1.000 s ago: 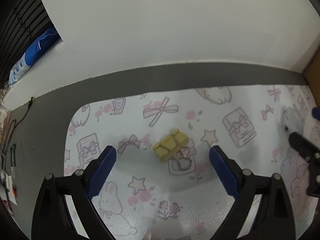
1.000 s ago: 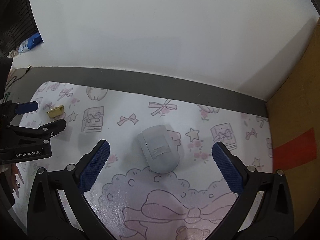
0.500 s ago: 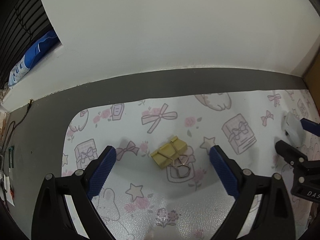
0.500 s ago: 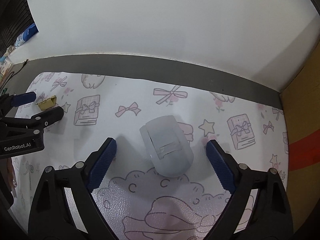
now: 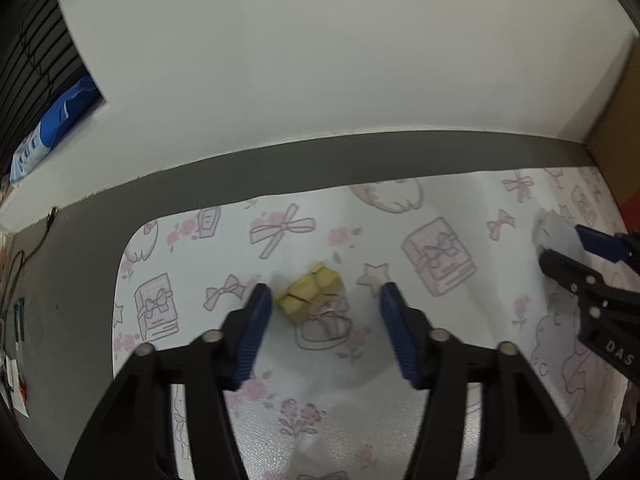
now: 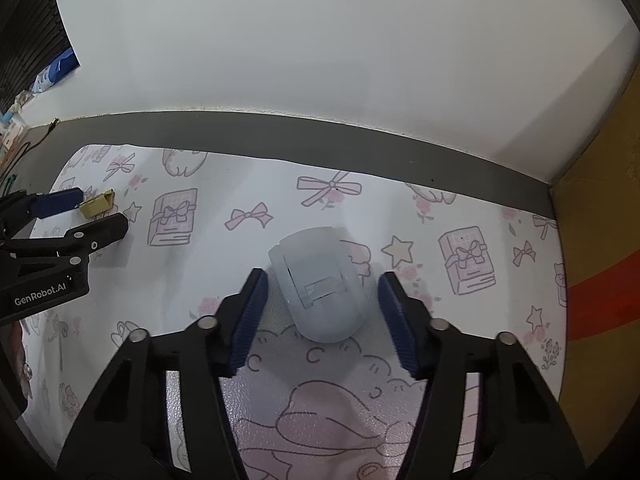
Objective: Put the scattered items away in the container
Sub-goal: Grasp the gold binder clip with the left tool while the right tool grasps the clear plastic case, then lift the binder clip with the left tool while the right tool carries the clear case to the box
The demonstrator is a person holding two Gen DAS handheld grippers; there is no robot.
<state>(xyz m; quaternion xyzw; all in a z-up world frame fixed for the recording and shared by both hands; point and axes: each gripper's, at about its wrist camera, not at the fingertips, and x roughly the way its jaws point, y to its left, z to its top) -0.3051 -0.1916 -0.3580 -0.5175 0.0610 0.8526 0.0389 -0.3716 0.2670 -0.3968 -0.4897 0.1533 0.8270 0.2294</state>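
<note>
Right wrist: my right claw (image 6: 320,300) is straddling the pale container (image 6: 318,284) wide open; left claw (image 5: 326,308) is gaping around the yellow clip (image 5: 310,292) at 9 o'clock.

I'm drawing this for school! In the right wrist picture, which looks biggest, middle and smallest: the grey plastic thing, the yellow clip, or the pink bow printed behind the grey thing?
1. Grey plastic thing, biggest, but also nearest the camera.
2. Pink bow.
3. Yellow clip, smallest, partly hidden and far off, so unsure against the bow.
</note>
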